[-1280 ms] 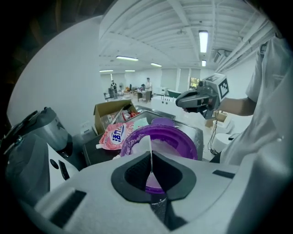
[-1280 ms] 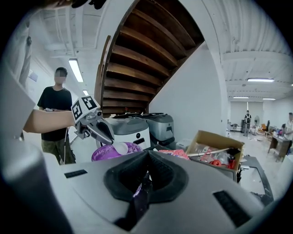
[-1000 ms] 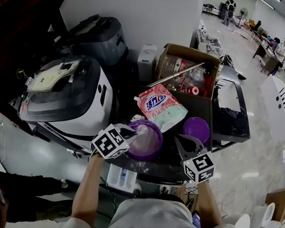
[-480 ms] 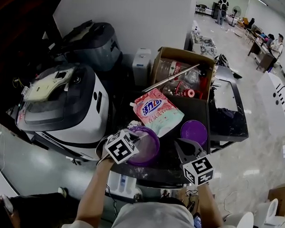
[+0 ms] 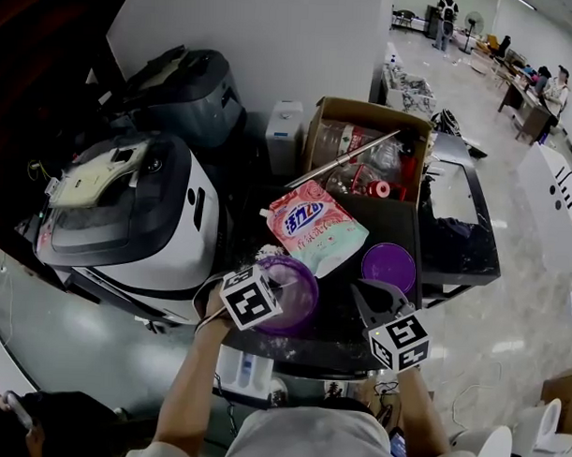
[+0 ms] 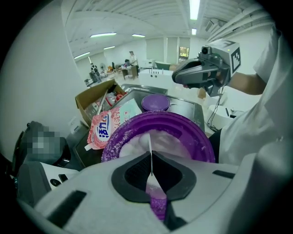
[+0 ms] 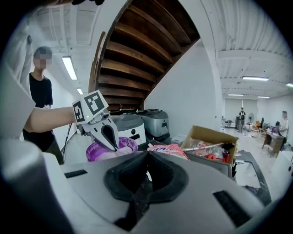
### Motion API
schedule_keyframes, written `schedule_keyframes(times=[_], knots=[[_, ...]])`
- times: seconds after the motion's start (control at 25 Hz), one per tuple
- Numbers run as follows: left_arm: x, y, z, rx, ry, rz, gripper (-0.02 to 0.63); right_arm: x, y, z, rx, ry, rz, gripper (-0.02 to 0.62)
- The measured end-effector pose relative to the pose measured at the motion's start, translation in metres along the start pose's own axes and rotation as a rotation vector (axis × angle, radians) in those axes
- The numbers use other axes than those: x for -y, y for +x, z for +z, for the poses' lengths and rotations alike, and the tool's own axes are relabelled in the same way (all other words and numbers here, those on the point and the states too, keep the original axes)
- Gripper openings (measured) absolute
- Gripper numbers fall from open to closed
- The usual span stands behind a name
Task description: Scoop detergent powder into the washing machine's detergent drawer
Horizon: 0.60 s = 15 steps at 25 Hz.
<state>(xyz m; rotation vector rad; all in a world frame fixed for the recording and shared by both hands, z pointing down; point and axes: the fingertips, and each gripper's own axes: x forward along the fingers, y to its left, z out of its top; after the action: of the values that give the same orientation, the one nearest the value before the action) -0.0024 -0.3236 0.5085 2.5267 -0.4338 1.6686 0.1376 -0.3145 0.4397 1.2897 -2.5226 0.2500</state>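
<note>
At the far left stands a white machine (image 5: 127, 217) with a dark lid. Just below the near edge of the black table (image 5: 343, 342) sits a white drawer (image 5: 244, 357); whether powder lies in it cannot be told.

The left gripper (image 5: 275, 281) reaches over the near rim of a purple bowl (image 5: 312, 285) on the table. Its jaws are pinched almost together on a thin white scoop (image 6: 149, 151), seen edge-on, which points down into the bowl. The detergent powder (image 6: 167, 144) lies heaped white inside the bowl, and grains of it cling to the rim.

Behind the bowl, and touching its far side, a pink detergent bag (image 5: 316, 226) lies flat. Beyond the bag is an open cardboard box (image 5: 370, 109) with bottles and a long metal rod in it.

To the right of the bowl a round purple lid (image 5: 390, 266) rests on the table, well apart from the bowl. The right gripper (image 5: 363, 291) hovers just in front of that lid, over the table's near edge. Its jaws are pressed together with nothing between them.
</note>
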Motion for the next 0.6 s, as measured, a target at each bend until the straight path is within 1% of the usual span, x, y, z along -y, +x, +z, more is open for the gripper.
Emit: schedule_keyframes(times=[0.12, 0.44, 0.6], knots=[[0.007, 0.001, -0.001, -0.022, 0.009, -0.04, 0.014, 0.0, 0.0, -0.001, 0.0, 0.0, 0.002, -0.003], [0.019, 0.003, -0.001, -0.069, 0.041, -0.117, 0.014, 0.004, -0.005, 0.003, 0.005, -0.005, 0.001, -0.003], [0.026, 0.004, -0.002, -0.099, 0.053, -0.18, 0.014, 0.004, -0.007, 0.001, 0.005, -0.004, 0.003, -0.003]])
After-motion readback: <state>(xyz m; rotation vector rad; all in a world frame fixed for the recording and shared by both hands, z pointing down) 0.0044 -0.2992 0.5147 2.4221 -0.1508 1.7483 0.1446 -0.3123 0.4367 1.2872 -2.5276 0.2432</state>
